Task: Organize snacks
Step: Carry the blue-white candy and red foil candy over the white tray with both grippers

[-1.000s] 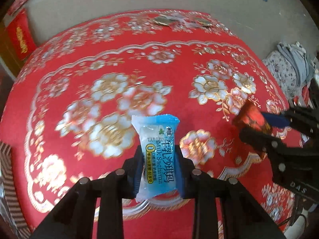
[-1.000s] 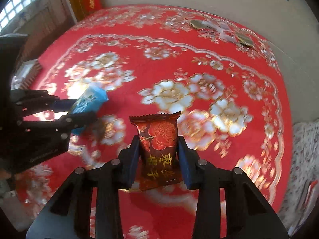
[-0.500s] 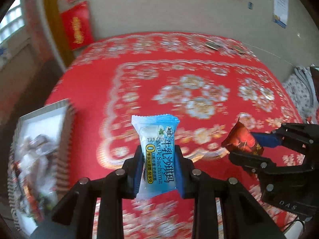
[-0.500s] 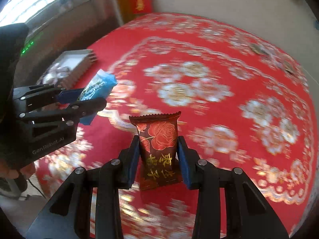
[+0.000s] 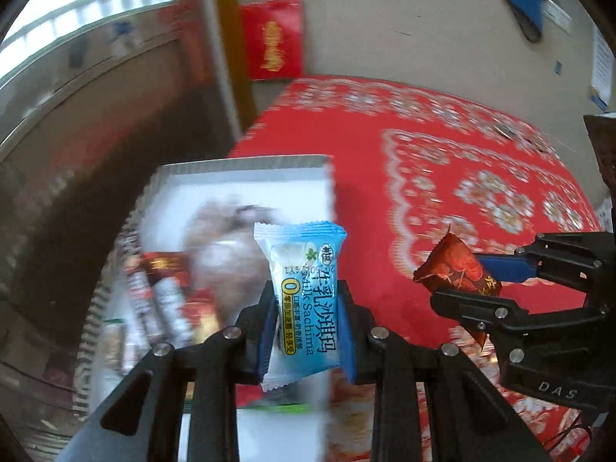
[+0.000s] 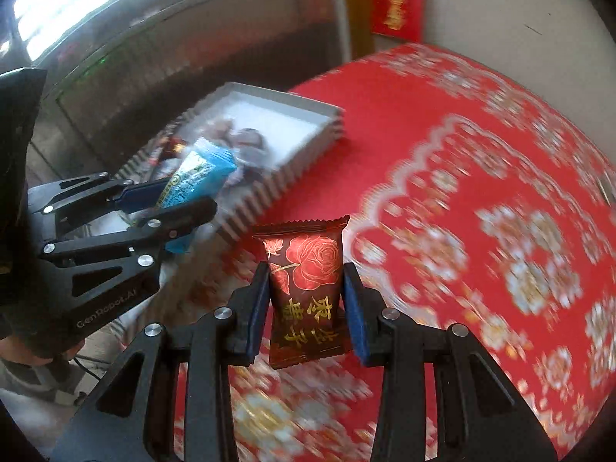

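Observation:
My left gripper (image 5: 306, 323) is shut on a light blue milk sachima packet (image 5: 304, 292) and holds it in the air over the near part of a white ridged tray (image 5: 238, 163). The tray holds several blurred snacks. My right gripper (image 6: 306, 308) is shut on a dark red rose-printed snack packet (image 6: 306, 292), above the red tablecloth just right of the tray (image 6: 308, 150). In the right wrist view the left gripper (image 6: 184, 200) with the blue packet (image 6: 196, 177) is over the tray. In the left wrist view the right gripper (image 5: 477, 281) with the red packet (image 5: 454, 265) is at right.
The red floral tablecloth (image 6: 481, 192) covers a round table. The tray sits at its left edge, beyond which the floor drops away toward a window wall. Red paper decorations (image 5: 275, 38) hang on the wall behind. Small items (image 5: 504, 131) lie at the far table edge.
Both grippers have swung left, each still holding its packet. The tray has come from the left edge of view to under the left gripper.

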Motion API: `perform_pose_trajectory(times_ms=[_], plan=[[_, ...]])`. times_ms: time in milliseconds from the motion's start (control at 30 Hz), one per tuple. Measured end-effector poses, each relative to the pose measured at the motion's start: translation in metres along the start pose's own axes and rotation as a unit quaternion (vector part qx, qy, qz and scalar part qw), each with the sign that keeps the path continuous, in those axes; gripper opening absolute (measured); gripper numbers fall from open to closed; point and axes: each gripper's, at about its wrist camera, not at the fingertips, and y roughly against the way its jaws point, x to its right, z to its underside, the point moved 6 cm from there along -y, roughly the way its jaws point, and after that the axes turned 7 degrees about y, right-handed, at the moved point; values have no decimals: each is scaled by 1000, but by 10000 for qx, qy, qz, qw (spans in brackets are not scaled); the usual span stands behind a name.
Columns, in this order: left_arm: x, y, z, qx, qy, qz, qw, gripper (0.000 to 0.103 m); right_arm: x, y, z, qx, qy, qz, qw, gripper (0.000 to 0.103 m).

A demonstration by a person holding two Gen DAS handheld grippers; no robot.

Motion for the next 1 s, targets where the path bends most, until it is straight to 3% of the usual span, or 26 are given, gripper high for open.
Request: perform_pose_trajectory(times_ms=[433, 633, 1000], plan=[[-111, 3, -1, 123, 757, -617, 9951, 31, -57, -38, -57, 21, 342, -338, 9988, 36], [-125, -8, 9, -2, 892, -697, 9936, 31, -79, -55, -71, -38, 440, -495, 9978, 36], [-121, -19, 16, 25, 888, -859, 9923, 31, -97, -72, -62, -46, 322, -604, 9976, 36]])
